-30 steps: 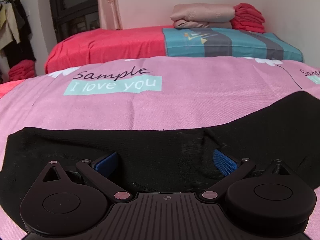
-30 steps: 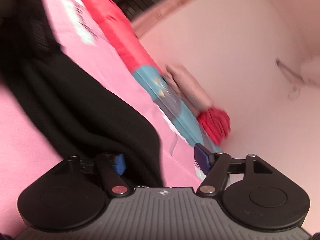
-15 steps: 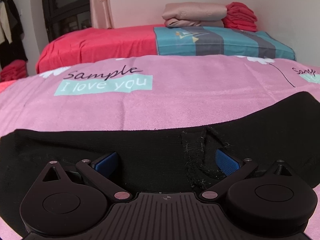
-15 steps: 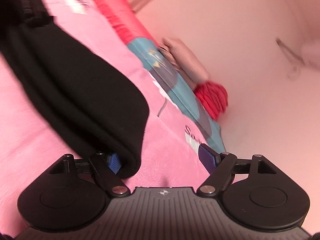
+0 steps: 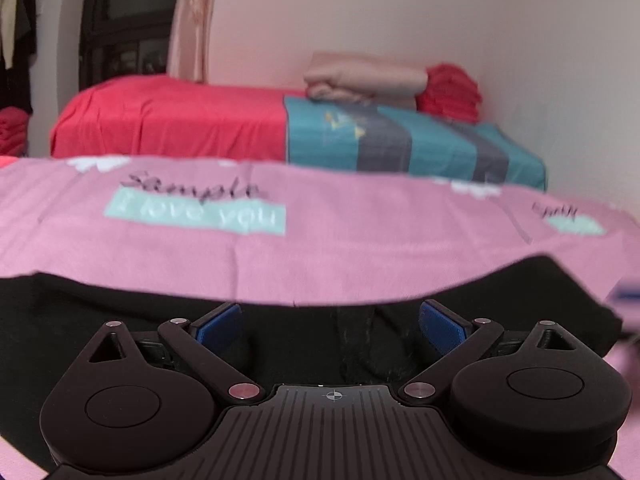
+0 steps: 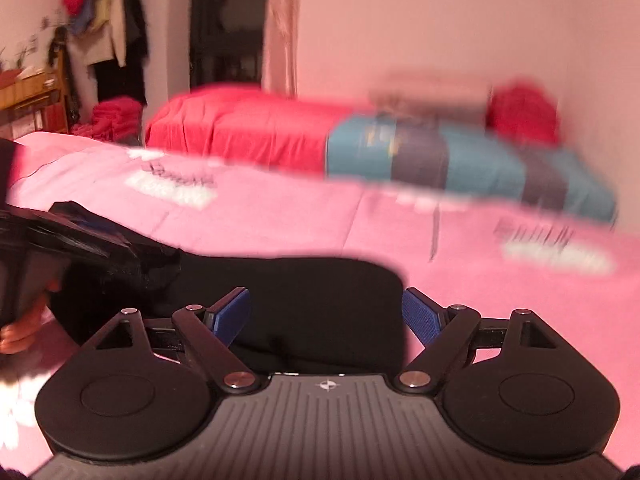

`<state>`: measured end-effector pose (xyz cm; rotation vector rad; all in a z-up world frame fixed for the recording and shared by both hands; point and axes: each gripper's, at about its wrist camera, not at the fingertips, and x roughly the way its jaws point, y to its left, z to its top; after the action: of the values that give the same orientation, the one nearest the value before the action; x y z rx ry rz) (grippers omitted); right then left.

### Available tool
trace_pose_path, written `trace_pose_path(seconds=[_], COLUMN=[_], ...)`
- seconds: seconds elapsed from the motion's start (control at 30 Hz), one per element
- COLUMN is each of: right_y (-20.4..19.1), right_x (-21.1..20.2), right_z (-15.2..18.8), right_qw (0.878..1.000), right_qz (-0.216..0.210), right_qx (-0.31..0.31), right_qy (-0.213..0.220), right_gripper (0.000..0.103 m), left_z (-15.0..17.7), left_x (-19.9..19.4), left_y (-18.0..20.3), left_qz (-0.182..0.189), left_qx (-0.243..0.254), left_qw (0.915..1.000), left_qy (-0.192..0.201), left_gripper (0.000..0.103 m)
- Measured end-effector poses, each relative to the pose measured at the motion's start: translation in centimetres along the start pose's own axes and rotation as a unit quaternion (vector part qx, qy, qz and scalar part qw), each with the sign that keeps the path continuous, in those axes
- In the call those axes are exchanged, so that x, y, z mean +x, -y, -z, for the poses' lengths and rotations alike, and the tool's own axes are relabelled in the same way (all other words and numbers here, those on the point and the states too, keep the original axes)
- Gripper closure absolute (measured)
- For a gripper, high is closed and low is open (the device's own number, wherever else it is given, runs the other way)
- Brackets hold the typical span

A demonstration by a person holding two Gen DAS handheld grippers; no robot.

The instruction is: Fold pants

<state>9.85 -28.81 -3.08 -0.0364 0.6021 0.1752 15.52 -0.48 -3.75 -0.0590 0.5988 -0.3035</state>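
Both my left gripper (image 5: 331, 326) and right gripper (image 6: 326, 316) hang spread wide, grasping nothing, low over the black pants (image 6: 304, 284) on the near pink sheet (image 5: 320, 248).

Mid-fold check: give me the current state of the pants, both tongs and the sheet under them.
black pants: lying flat on the bed, right end looks doubled over.
left tongs: open, low over the pants.
right tongs: open, over the pants' right end, holding nothing.
pink bedsheet: spread under the pants.
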Motion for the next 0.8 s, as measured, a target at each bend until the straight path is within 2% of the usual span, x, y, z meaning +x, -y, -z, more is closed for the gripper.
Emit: trace_pose_path(seconds=[0.07,0.17,0.27,0.3,0.37,0.47,0.57,0.6,0.73,0.8], right_y=[0.3,-0.6,-0.8,-0.6,-0.9,-2.9,-7.1,-9.0,-18.2,-23.4], right_x=[3.5,2.4,1.4,2.1,4.0,2.7,1.1,0.7,0.8,1.5], right_z=[0.5,0.0,-0.4,-0.4,0.1,-0.7,-1.5,-1.6,-1.5,-1.0], right_qw=[0.997,0.998,0.999,0.999,0.995,0.995,0.995,0.993,0.982,0.97], right_qz=[0.017,0.031,0.011,0.011,0.046,0.082,0.08,0.072,-0.001,-0.044], right_qx=[0.015,0.003,0.021,0.025,0.008,-0.009,-0.065,-0.09,-0.189,-0.239], right_qy=[-0.076,-0.05,-0.023,-0.038,-0.089,-0.062,-0.017,-0.006,0.02,0.024], right_gripper=[0.018,0.017,0.013,0.011,0.011,0.013,0.012,0.012,0.013,0.013], left_z=[-0.4,-0.5,-0.3,-0.3,-0.1,0.1,0.7,0.9,2.3,3.3], left_x=[-1.1,-2.6,-3.0,-3.2,-4.0,-5.6,-7.8,-8.7,-11.5,-13.0], left_y=[-0.7,-2.3,-4.1,-5.0,-7.1,-10.1,-13.6,-15.2,-20.7,-22.9], left_qz=[-0.006,-0.047,-0.131,-0.155,-0.186,-0.23,-0.287,-0.31,-0.385,-0.404], left_qx=[-0.007,-0.011,-0.005,-0.009,-0.027,-0.051,-0.08,-0.098,-0.165,-0.191], left_qw=[0.9999,0.9986,0.9914,0.9878,0.9822,0.9716,0.9545,0.9455,0.9076,0.8944], left_qy=[0.01,0.018,0.003,-0.002,-0.009,-0.014,-0.008,-0.008,-0.02,-0.025], left_gripper=[0.0,0.0,0.0,0.0,0.0,0.0,0.0,0.0,0.0,0.0])
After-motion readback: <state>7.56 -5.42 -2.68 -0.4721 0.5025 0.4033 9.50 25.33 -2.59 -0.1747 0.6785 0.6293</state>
